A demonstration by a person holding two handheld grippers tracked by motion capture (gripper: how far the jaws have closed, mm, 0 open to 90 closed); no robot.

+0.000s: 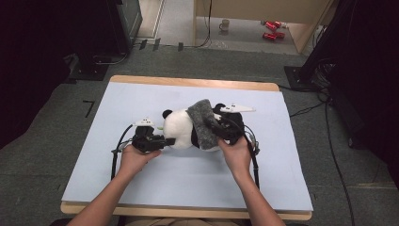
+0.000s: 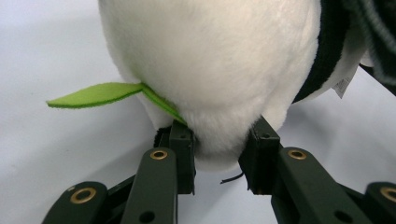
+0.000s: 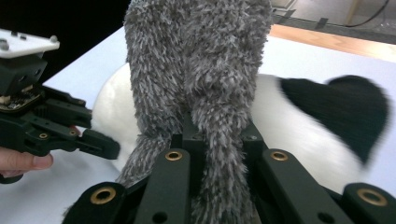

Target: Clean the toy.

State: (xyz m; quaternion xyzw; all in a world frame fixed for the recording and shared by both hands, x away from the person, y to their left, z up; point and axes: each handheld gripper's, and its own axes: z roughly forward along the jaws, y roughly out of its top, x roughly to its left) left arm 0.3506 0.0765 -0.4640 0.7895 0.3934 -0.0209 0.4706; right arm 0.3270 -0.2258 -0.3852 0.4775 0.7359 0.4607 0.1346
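High view: one plush panda [image 1: 181, 132] lying mid-table [image 1: 141, 188], one grey fuzzy cloth [image 1: 203, 123] draped over it, two grippers flanking.
Left gripper view: left gripper [image 2: 219, 151] clamps panda's white end; one green leaf [image 2: 95, 93].
Right gripper view: right gripper [image 3: 212, 140] pinches grey cloth.

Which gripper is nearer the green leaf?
Left. The left gripper clamps the panda's head right beside the leaf; the right gripper holds the grey scarf over the body.

Black-and-white panda [image 1: 181, 129], grey fuzzy cloth [image 1: 203, 123], green leaf [image 2: 100, 93].
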